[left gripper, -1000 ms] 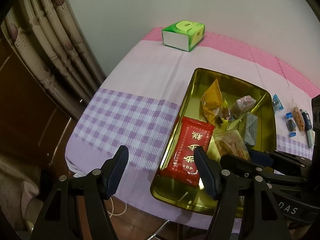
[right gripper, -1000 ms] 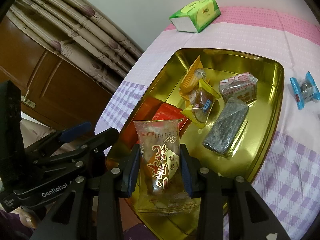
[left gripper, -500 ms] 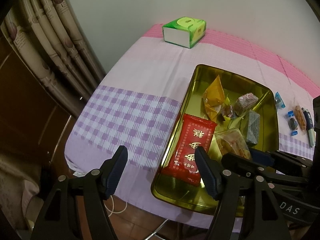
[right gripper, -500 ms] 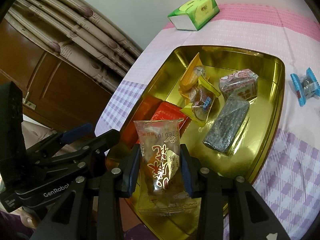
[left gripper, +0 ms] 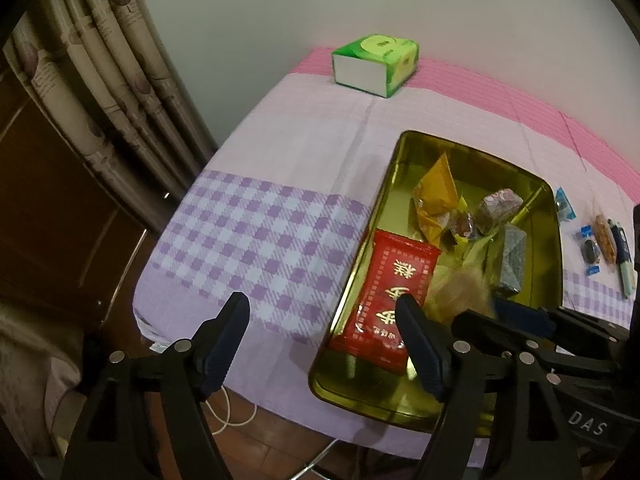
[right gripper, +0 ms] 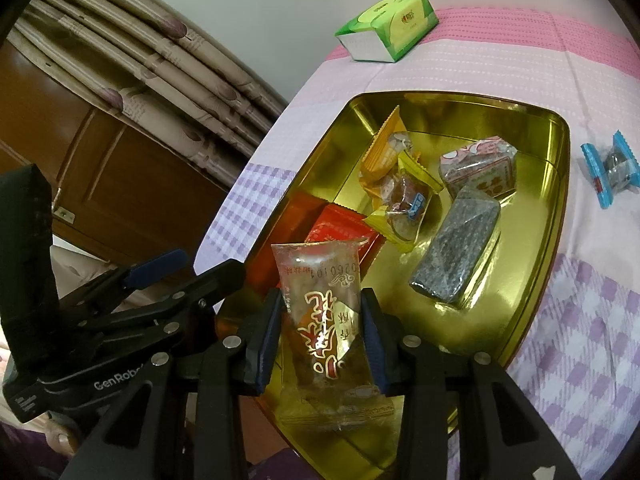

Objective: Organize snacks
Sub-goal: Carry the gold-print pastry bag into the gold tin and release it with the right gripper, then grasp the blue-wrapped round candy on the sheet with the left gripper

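Observation:
A gold tin tray (left gripper: 360, 248) on the checked cloth holds several snacks. My right gripper (right gripper: 322, 300) is shut on a clear packet with red and gold characters (right gripper: 320, 320), held upright over the tray's near end (right gripper: 516, 280). In the left wrist view that packet (left gripper: 460, 292) is a blur. A red packet (left gripper: 394, 292) lies flat in the tray, just behind my left gripper (left gripper: 322, 304). The left gripper's jaws are opening, with nothing between them, above the table's near edge. An orange packet (right gripper: 384, 152) and a grey bar (right gripper: 460, 248) also lie in the tray.
A green tissue box (left gripper: 376, 64) stands at the far edge by the wall. A blue-wrapped candy (right gripper: 612, 168) lies on the cloth right of the tray, with several more small sweets and a pen (left gripper: 600, 240). Curtain and a wooden door (left gripper: 60, 200) are at the left.
The left gripper's jaws have spread slightly. The clear packet in the right gripper now shows as a blur in the left wrist view. Both hands stay roughly where they were.

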`<state>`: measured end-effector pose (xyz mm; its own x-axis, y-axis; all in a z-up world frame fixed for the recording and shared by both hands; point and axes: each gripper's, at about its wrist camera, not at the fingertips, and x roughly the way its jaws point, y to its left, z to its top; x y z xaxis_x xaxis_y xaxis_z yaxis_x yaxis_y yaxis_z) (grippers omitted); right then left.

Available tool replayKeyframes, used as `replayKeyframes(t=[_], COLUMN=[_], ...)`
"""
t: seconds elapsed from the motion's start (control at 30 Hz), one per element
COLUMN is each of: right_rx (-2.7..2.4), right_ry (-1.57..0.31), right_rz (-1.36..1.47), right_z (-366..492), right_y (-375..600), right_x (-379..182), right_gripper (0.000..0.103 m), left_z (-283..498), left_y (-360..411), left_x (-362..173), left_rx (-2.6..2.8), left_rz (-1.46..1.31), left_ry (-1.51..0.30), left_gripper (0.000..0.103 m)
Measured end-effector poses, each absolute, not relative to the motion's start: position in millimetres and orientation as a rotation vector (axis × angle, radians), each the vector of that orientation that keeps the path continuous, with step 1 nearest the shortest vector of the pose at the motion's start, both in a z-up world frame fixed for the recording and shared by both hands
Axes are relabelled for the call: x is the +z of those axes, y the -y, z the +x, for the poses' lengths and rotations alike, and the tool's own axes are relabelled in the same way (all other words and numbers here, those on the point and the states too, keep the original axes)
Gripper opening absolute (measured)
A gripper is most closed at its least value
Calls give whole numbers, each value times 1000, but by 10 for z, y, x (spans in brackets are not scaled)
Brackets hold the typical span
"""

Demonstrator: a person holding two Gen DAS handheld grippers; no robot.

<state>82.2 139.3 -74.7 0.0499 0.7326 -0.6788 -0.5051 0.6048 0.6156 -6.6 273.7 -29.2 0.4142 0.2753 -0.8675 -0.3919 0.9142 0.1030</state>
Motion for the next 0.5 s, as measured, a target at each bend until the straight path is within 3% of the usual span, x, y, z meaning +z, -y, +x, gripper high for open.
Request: replayKeyframes(t=[0.5], right_rx=[922], right_ry=[-1043], right_rz=[185], right_z=[522], right_y=[-849], right_x=[-468], right_gripper=[48], left_z=[-76], left_y=[-2755], left_x=[-247], left_rx=[446], left_rz=[-110], left_ry=[-1048], left_gripper=[77])
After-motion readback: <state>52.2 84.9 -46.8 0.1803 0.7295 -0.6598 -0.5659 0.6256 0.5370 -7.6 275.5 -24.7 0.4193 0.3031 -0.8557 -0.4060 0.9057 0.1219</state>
